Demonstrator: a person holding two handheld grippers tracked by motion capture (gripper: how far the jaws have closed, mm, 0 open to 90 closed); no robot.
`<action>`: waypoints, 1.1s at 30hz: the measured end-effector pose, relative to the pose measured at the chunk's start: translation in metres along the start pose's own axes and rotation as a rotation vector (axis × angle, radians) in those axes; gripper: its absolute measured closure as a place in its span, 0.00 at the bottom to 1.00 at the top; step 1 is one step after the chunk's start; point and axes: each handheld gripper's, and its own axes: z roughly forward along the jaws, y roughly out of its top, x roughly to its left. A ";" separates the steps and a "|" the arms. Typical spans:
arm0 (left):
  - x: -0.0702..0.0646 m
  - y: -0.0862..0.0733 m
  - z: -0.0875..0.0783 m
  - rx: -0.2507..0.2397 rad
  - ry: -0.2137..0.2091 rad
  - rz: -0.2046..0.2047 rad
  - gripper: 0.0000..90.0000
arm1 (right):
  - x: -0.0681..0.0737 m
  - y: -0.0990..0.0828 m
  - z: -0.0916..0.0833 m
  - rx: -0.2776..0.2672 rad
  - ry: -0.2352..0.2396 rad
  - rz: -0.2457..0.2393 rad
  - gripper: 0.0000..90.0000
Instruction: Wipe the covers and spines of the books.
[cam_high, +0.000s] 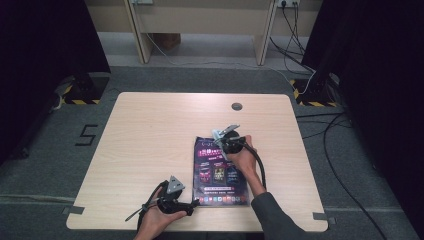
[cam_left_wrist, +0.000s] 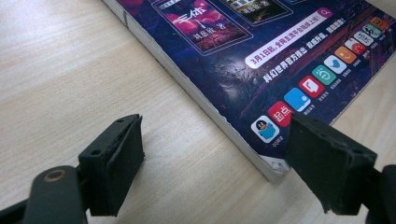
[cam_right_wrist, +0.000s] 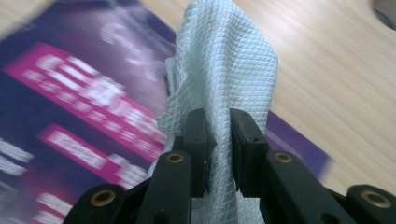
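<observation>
1. Meanwhile, our right gripper (cam_right_wrist: 217, 140) pinched a pale cloth (cam_right_wrist: 229, 70) over the book's (cam_high: 220, 167) far end on the desk (cam_high: 150, 130).
2. Our left gripper (cam_left_wrist: 212, 158) gaped wide, empty, straddling its near corner.

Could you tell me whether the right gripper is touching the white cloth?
Touching. The right gripper view shows the right gripper with both jaws pressed on the white cloth above the magazine.

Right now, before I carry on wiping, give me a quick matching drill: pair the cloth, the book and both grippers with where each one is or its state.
1. cloth
2. book
3. left gripper
4. right gripper

a. jaws open at the book's near corner
b. lying flat on the table
c. pinched between two jaws
d. shut, above the book's far end

Pairs: 1-c, 2-b, 3-a, 4-d
</observation>
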 end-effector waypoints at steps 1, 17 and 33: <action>0.000 0.000 0.000 0.000 0.001 0.000 0.21 | 0.007 0.004 0.002 -0.006 0.013 -0.013 0.87; 0.000 0.000 0.000 -0.001 0.002 0.000 0.21 | 0.060 0.029 0.009 -0.033 0.128 -0.119 0.87; 0.000 -0.001 0.000 -0.006 0.002 0.000 0.21 | 0.060 0.033 0.011 -0.012 0.106 -0.130 0.87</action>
